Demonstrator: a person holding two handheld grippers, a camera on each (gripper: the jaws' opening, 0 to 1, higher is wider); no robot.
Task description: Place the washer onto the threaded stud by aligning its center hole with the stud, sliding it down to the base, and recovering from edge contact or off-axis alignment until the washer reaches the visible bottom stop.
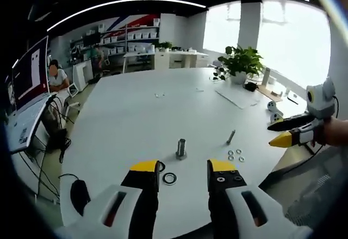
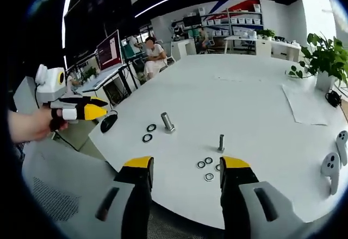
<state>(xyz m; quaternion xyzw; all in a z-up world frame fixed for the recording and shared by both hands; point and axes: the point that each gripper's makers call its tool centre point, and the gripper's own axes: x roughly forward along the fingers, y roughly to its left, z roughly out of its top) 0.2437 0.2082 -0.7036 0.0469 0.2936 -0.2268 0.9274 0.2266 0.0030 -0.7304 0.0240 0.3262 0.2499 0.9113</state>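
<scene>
While both grippers (image 1: 182, 167) (image 2: 186, 163) gape empty, washer (image 1: 169, 178) flat nr stud (image 1: 181, 148); second washer half-hidden behind L jaw.

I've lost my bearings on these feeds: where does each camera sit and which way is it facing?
Left gripper view: rides the left gripper, facing across the white table at the upright stud; its open yellow-tipped jaws show, the right gripper entering right.
Right gripper view: rides the right gripper, facing the small washers; the left gripper and a hand at left.
Shared: table, stud, large washers.
</scene>
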